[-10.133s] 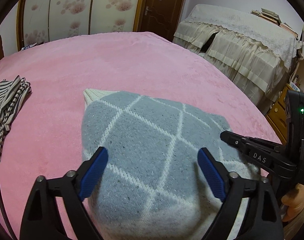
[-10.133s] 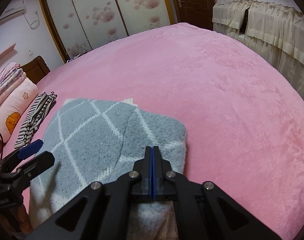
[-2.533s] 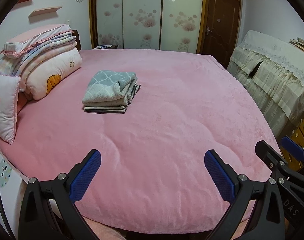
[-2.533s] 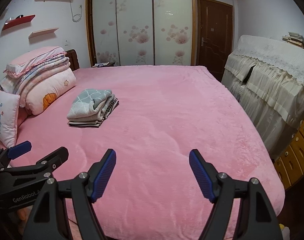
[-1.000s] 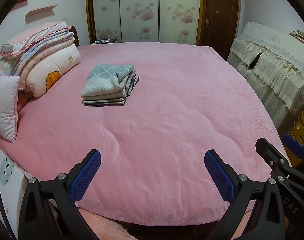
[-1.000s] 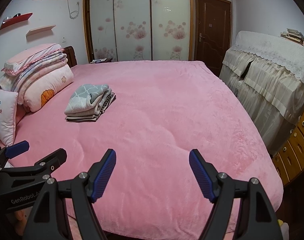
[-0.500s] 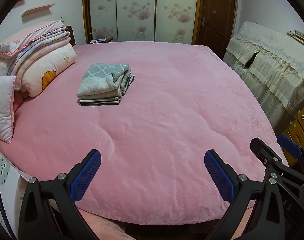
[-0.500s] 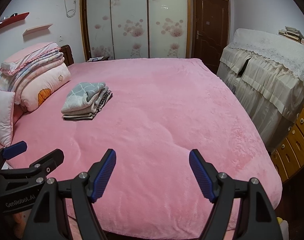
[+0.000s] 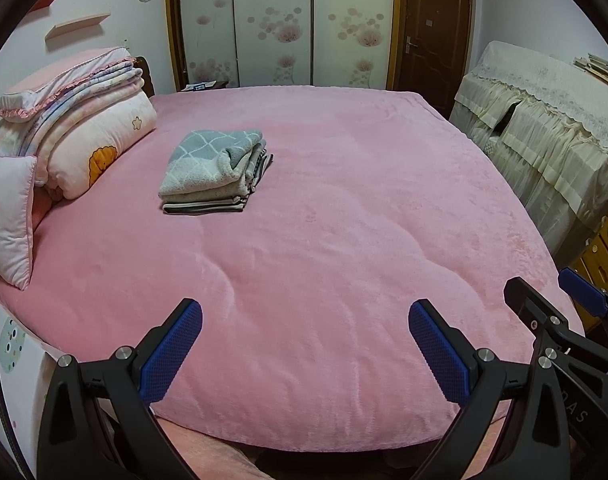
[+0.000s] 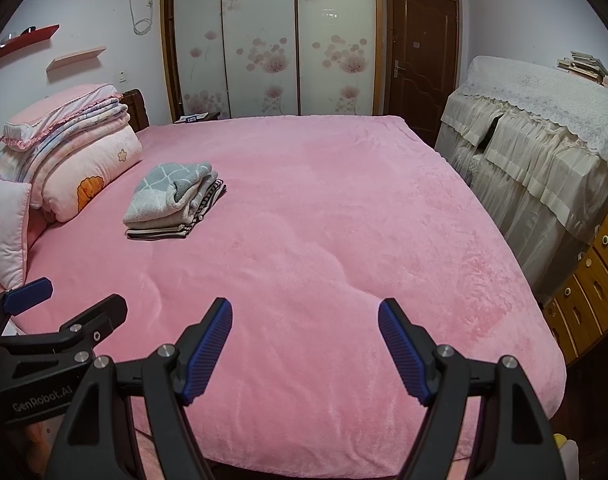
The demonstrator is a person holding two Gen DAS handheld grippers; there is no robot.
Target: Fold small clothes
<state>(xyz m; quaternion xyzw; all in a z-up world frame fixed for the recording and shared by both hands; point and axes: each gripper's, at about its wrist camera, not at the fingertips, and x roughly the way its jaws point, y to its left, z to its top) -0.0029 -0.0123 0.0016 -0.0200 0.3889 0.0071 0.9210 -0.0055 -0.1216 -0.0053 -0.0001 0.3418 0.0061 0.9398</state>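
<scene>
The left tongs (image 9: 305, 336) and the right tongs (image 10: 305, 338) both stand wide apart with nothing between the blue pads, above the near edge of the pink plush bed (image 9: 344, 220). The folded stack of small clothes (image 9: 215, 172), grey diamond-patterned knit uppermost, lies well apart, near the rolled quilts (image 9: 83, 128).

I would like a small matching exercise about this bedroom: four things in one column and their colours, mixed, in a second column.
Things:
1. bed cover
2. door
3. top folded garment
4. gripper pads

Colours:
A. blue
B. grey with white lines
C. pink
D. dark brown

Pairs: 1-C, 2-D, 3-B, 4-A
</scene>
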